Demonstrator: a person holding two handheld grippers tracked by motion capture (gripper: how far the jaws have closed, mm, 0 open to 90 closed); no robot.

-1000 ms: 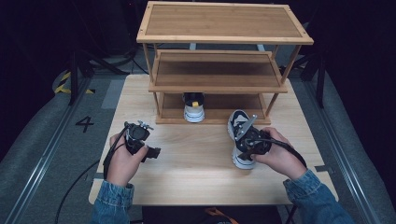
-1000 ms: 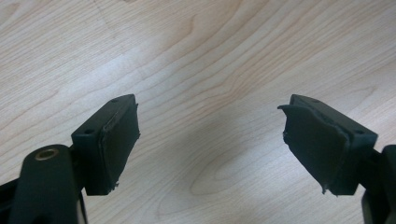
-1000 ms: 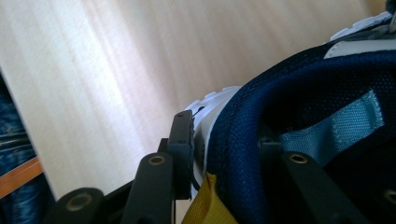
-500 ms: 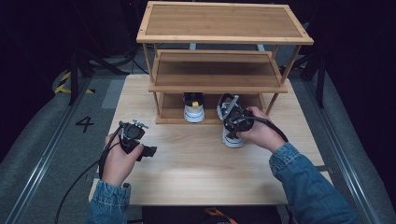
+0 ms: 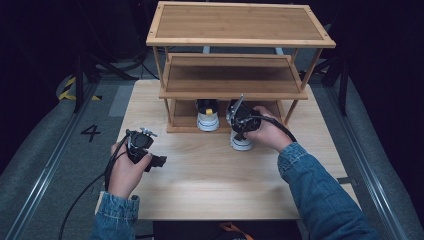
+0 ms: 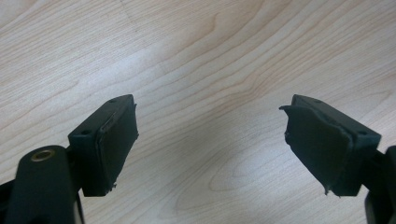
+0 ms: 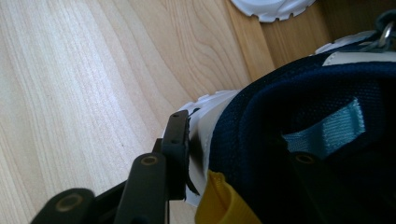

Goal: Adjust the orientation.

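The right tongs (image 5: 239, 120) have carried the second sneaker (image 5: 241, 140) from right of centre to the rack (image 5: 232, 85), beside its mate (image 5: 207, 116); jaws just easing apart around its heel. Left tongs (image 6: 210, 140) gape, empty, over the bench (image 5: 210, 180).

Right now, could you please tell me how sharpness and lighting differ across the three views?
High view: the pale wooden table is evenly lit, the surroundings dark. Left gripper view: wood grain sharp, with a soft bright sheen. Right gripper view: the navy mesh shoe with white sole looms close and shadowed, its yellow heel tab soft.

White-soled navy sneaker (image 5: 242, 140) upright, toe entering rack's bottom tier (beside its twin).
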